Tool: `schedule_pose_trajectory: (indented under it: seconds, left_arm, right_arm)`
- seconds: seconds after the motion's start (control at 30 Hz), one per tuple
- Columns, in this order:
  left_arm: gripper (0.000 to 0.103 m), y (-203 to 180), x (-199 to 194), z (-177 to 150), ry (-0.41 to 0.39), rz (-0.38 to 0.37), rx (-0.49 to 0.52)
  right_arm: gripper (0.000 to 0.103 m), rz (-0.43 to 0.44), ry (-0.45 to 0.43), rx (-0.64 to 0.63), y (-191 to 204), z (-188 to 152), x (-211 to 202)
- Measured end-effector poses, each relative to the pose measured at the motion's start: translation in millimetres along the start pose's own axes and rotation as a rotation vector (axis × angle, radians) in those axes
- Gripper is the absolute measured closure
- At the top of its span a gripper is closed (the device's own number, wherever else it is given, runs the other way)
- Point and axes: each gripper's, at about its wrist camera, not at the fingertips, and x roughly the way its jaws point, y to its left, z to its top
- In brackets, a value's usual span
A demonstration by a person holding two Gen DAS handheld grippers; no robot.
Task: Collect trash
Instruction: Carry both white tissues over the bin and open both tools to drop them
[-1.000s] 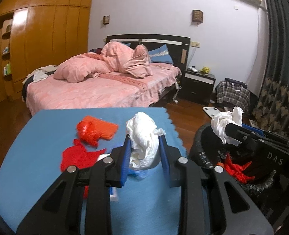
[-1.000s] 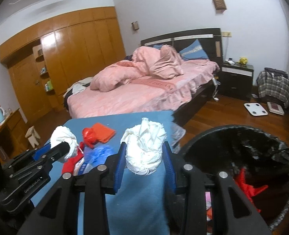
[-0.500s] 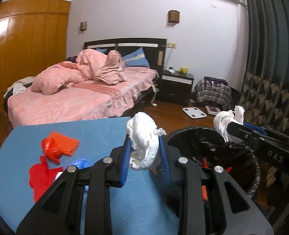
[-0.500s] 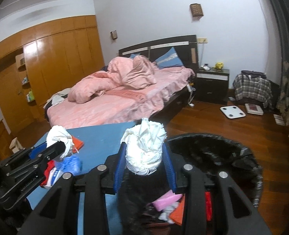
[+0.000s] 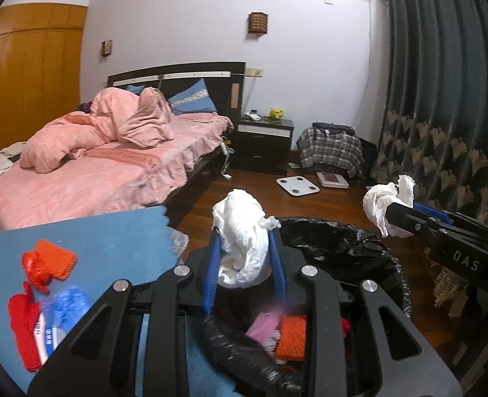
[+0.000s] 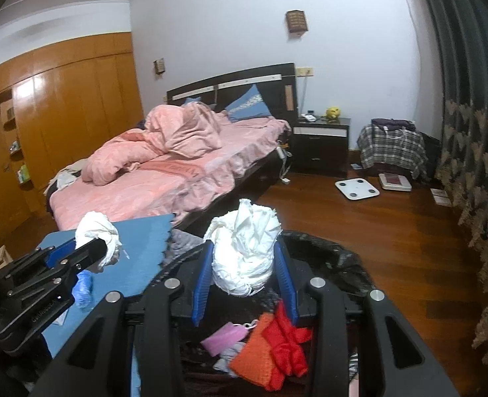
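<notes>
My left tool [image 5: 244, 264] and right tool [image 6: 244, 273], each clamping a crumpled white tissue wad [image 5: 242, 231] [image 6: 244, 248], now hang over the black-lined trash bin [image 5: 359, 248], having swung off the blue bench [image 5: 95, 235] where red scraps [image 5: 49, 263] remain.

The right gripper [image 6: 244, 274] clamps a crumpled white tissue wad [image 6: 244, 251] above the black-lined round trash bin [image 6: 340, 258]. The left gripper [image 6: 93, 253] grips another white wad [image 6: 95, 228] over the blue tabletop [image 6: 138, 258].
</notes>
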Motion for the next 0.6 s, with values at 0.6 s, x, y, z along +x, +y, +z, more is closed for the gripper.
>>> schedule_pose_trajectory:
  seconds: [0.6]
  left_arm:
    - [0.072, -48.8, 52.3, 4.8, 0.042, -0.067, 0.039]
  right_arm:
    - [0.062, -0.060, 0.038, 0.049, -56.7, -6.3, 27.5]
